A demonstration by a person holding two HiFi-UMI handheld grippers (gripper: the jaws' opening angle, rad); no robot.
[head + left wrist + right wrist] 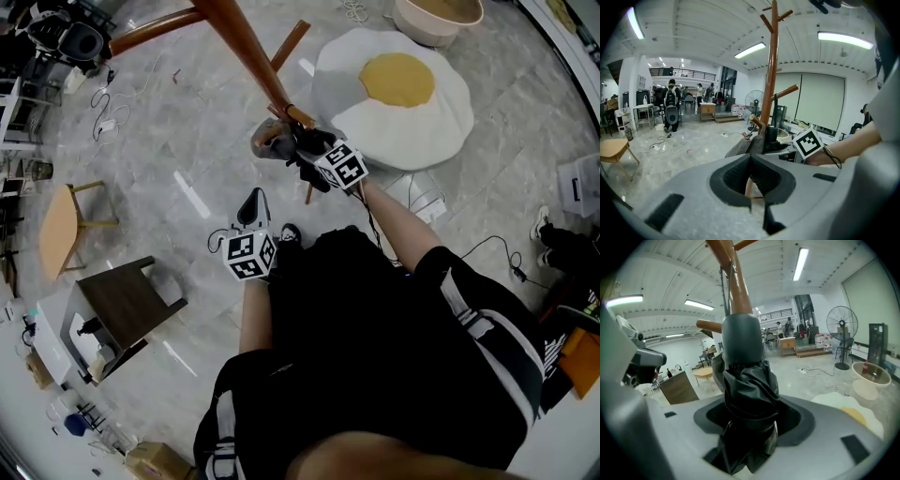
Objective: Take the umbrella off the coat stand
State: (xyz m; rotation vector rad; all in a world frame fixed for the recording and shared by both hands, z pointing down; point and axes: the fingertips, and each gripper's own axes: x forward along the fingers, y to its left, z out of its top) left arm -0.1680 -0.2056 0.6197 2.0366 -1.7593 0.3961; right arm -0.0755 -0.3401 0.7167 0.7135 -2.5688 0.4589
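Note:
The brown wooden coat stand [246, 47] rises past my head, and a folded black umbrella [272, 141] hangs on one of its low pegs. My right gripper [298, 142] is at the umbrella. In the right gripper view the black fabric bundle of the umbrella [747, 394], with its grey rounded cap on top, fills the space between the jaws, which are shut on it in front of the stand's pole [736, 291]. My left gripper [253, 208] hangs lower and nearer to me, shut and holding nothing. From the left gripper view the umbrella [745, 146] and pole [772, 70] lie ahead.
A fried-egg-shaped rug [412, 122] lies on the marble floor right of the stand, with a beige basin [436, 17] beyond it. A wooden stool [61, 230] and a dark side table [127, 300] stand to the left. Cables trail across the floor [103, 103].

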